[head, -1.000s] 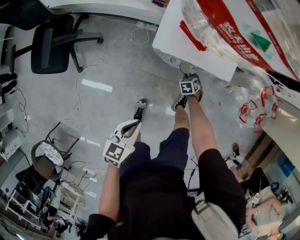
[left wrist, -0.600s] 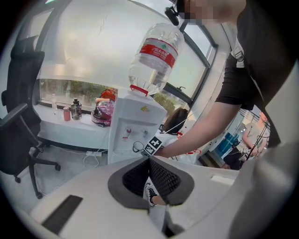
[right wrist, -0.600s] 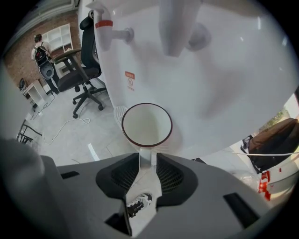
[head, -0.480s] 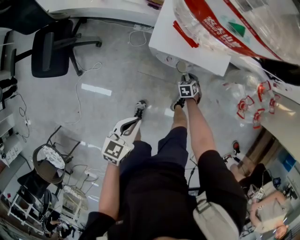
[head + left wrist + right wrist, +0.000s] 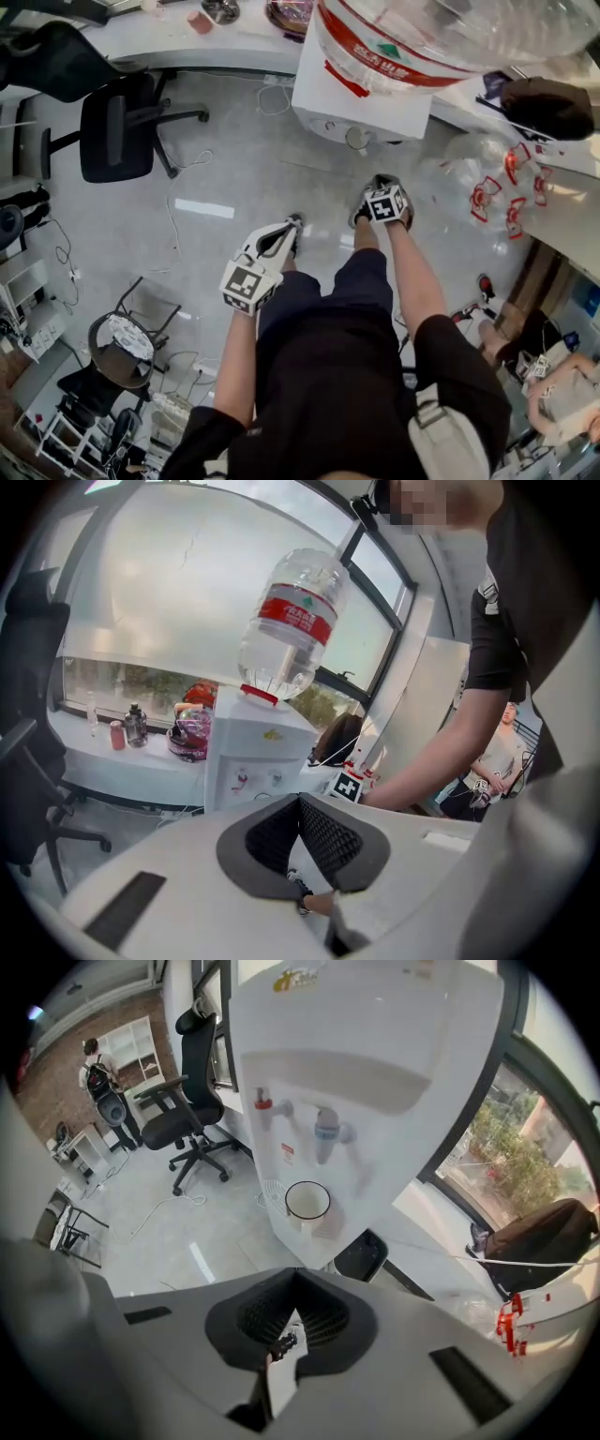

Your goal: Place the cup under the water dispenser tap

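While the left gripper (image 5: 302,808), nearest, hangs closed and empty, the right gripper (image 5: 295,1283) just beyond it has snapped its jaws together on nothing and drawn back from the dispenser (image 5: 375,1054). Farther off, the cup (image 5: 307,1202) stands upright on the tray (image 5: 270,1192), roughly beneath the blue tap (image 5: 326,1131), free of both grippers. By my reading the placing is done; only its alignment under the spout wants checking.

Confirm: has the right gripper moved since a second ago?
Yes. In the head view the right gripper has drawn back from the water dispenser, leaving the cup there; its jaws just closed, empty.
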